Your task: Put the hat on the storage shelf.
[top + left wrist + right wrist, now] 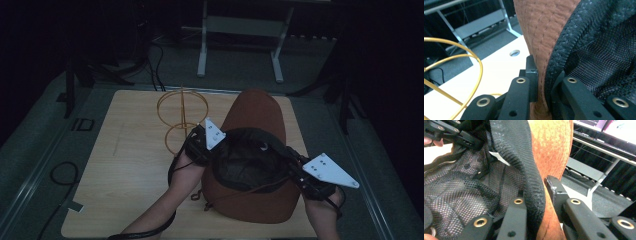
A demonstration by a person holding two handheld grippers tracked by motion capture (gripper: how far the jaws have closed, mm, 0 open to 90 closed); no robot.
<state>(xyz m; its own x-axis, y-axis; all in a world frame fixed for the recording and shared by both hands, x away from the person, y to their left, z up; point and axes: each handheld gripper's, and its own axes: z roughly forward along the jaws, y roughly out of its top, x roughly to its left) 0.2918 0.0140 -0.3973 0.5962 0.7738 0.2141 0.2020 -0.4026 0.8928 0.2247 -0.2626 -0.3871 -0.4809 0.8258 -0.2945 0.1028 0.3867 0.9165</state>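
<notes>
Bag (255, 150) sits mid-desk (125, 165), mouth held wide btwn left tool (202, 142) & right tool (302, 175); wire stand (181, 117) just left. Left view: tool clamps rim (541, 82). Right view: tool pinches opposite rim (537, 195); mesh lining (461, 190) inside.

- Dim lab or test room, by the look of it: a pale wooden table (125, 150) sits on grey carpet.
- Black cables (155, 70) trail across the floor.
- White metal frame legs (202, 55) stand behind.
</notes>
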